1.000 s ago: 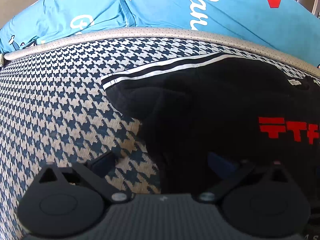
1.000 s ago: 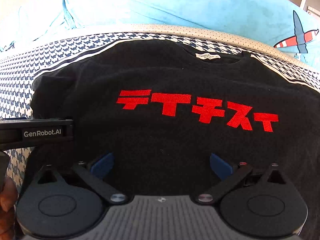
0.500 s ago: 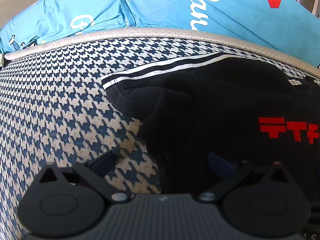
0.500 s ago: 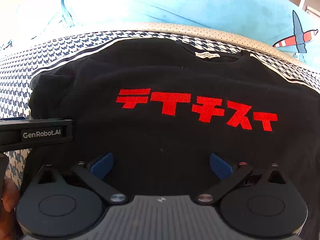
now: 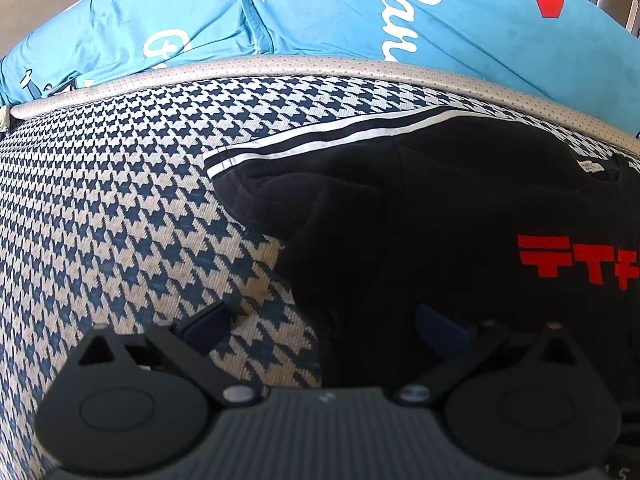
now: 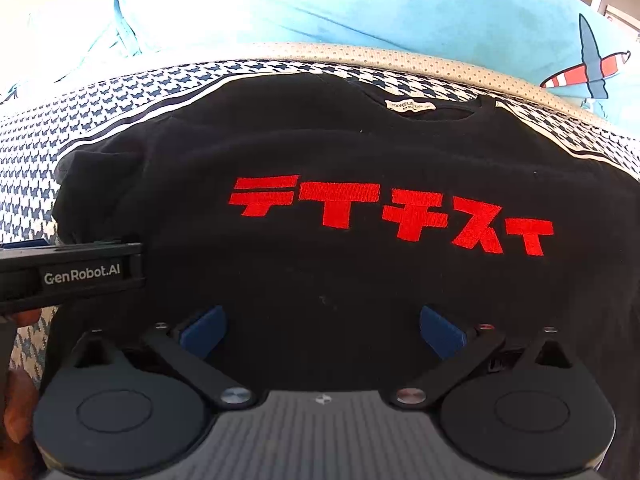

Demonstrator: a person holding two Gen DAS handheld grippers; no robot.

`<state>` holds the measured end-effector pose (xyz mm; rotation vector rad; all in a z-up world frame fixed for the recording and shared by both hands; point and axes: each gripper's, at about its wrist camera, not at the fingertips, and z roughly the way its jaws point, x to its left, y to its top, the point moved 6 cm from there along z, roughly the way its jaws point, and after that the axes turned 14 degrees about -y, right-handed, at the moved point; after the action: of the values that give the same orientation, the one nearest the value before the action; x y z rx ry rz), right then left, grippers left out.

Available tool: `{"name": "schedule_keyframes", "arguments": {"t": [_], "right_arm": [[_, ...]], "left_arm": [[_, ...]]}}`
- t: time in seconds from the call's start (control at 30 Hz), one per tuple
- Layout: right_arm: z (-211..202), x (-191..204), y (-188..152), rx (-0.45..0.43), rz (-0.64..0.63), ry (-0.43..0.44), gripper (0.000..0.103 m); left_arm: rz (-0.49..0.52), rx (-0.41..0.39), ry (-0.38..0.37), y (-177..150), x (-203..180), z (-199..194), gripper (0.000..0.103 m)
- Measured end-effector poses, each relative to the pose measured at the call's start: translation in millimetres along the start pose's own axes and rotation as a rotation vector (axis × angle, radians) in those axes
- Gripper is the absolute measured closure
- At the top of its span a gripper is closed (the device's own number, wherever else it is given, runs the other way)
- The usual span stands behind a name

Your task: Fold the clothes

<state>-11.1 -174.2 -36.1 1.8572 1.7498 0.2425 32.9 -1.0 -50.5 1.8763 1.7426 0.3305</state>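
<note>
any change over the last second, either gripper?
Nothing visibly changed. The black shirt lies flat on the houndstooth cover, sleeve bunched as before. The left gripper and right gripper stay open, holding nothing.

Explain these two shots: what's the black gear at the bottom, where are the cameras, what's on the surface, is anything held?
There is no robot arm. A person holds a two-finger tool in each hand, each with a fisheye camera looking forward along its fingers. The black discs and blue pads at the bottom of each picture are that tool's own parts. One picture is from the left tool, the other from the right tool. The bar marked GenRobot.AI in the right view is the left tool seen from the side. A black shirt with red lettering lies face up on a houndstooth cover; blue fabric lies behind. Both tools are open and hold nothing.
</note>
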Motion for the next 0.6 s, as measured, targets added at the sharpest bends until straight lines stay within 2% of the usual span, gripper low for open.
{"name": "schedule_keyframes", "arguments": {"t": [0.37,0.6], "right_arm": [[-0.5,0.9,-0.8,0.021,-0.006,0.004,0.0],[-0.6,-0.2,-1.2,0.027,0.009,0.002,0.0]], "left_arm": [[-0.024,0.011,0.01,0.1,0.1,-0.9,0.0],[-0.04,0.046,-0.001,2.4,1.9,-0.9,0.0]]}}
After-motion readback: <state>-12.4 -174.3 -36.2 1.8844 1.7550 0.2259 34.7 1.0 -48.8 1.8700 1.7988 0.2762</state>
